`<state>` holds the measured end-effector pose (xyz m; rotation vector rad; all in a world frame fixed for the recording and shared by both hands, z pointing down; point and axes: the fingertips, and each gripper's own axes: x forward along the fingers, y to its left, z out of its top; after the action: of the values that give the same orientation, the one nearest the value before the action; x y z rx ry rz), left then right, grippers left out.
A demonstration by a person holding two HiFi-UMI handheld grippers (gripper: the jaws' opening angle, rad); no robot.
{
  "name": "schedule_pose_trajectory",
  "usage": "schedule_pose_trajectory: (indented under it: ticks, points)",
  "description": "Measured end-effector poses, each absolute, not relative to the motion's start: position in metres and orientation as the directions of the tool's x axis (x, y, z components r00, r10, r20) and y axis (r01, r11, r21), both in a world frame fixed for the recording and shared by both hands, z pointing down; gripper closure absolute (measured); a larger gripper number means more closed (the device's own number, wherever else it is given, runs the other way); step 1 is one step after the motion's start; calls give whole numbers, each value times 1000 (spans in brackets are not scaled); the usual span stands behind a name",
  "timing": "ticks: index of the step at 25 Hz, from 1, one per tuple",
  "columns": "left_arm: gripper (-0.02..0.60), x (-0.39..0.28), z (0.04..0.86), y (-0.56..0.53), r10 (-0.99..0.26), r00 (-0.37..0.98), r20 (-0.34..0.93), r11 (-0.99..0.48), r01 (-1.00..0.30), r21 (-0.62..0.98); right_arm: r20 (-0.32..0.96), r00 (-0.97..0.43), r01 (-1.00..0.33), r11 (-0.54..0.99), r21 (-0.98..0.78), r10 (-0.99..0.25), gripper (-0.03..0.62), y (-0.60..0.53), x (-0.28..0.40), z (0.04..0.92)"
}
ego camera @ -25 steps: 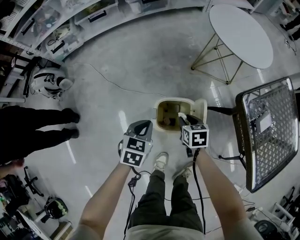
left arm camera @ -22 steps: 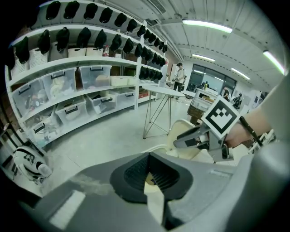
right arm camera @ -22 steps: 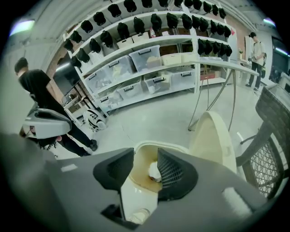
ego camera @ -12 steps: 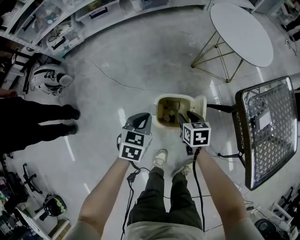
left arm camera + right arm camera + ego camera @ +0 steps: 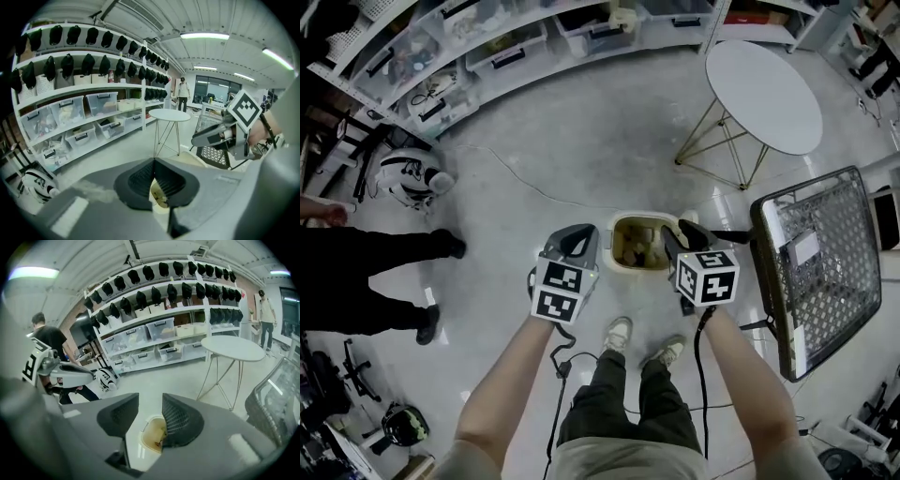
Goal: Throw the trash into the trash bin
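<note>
The trash bin (image 5: 642,217) is seen standing open on the floor at the centre of the head view, just ahead of the person's shoes. Brownish trash (image 5: 639,249) is seen lying inside it. The left gripper (image 5: 153,161) is held to the left of the bin's mouth with its pads brought together at the tips, and nothing is caught between them. The right gripper (image 5: 150,414) is held at the right of the bin with its jaws parted; only the bin far below is seen through the gap, so nothing is grasped.

The drop is judged to be done, with both tools empty above the bin. No further trash is visible on the surrounding floor, so the task is judged to be close to finished. For the next move, the grippers need only be drawn clear of the bin.
</note>
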<state>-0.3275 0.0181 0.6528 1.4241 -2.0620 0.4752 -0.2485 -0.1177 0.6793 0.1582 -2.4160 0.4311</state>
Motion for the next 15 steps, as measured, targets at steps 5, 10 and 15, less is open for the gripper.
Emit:
schedule_pose_trajectory:
  ticks: [5,10,15]
  points:
    - [580,-333,584,11,-765,-295,573,351,-936,-14,560,-828,-174,959,-226,-19,434,-119,-245,598]
    - [580,-332,503,3,-817,-314,485,323,-944,-67,448,-893,-153,969,-192,-52,437,-119,-234,504]
    - [578,-314,421,2,-866,-311,391,289,-950,-117,336,-936,-173,969,-178,-105,441,-118,-205,411]
